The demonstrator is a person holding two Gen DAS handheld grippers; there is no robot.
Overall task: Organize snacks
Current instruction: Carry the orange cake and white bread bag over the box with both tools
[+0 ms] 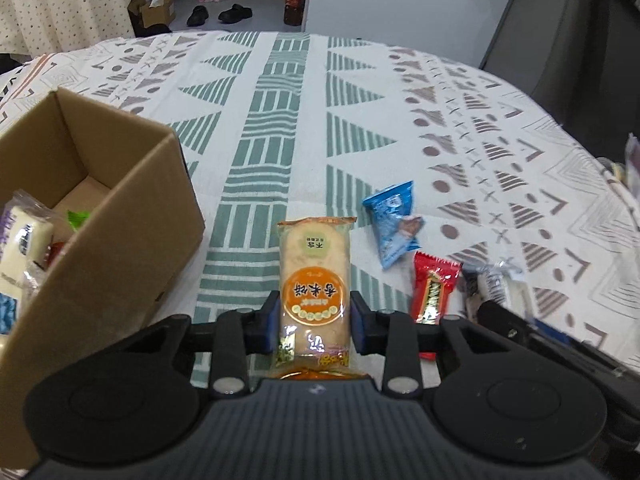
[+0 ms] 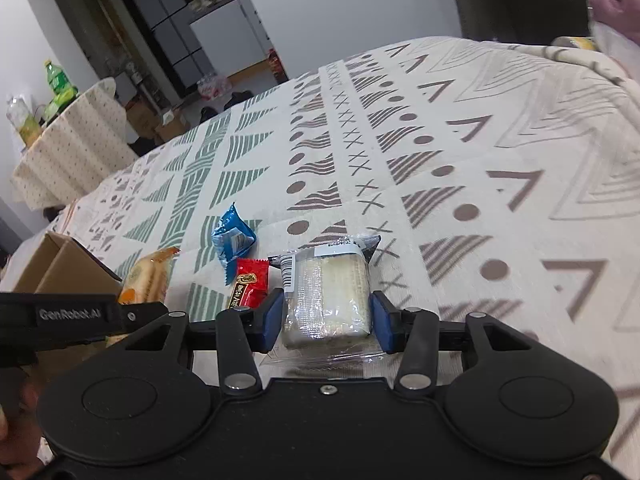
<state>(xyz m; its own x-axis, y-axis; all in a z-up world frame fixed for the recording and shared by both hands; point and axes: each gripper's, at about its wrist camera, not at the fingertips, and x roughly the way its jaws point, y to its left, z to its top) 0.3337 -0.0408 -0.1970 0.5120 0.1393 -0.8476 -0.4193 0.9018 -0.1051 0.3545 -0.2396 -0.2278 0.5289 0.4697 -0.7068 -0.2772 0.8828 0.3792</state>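
Our left gripper (image 1: 316, 322) clamped the orange rice cracker pack (image 1: 314, 280) beside the cardboard box (image 1: 120, 240); our right gripper (image 2: 326, 318) squeezed the clear-wrapped cake (image 2: 326, 296) mid-bench.

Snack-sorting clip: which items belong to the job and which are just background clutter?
Job:
- orange rice-cracker packet, in left claw
- clear-wrapped pale cake, between right claw pads
- blue candy packet
- red candy packet
- brown cardboard box

Background:
- black shoes
- green bottle
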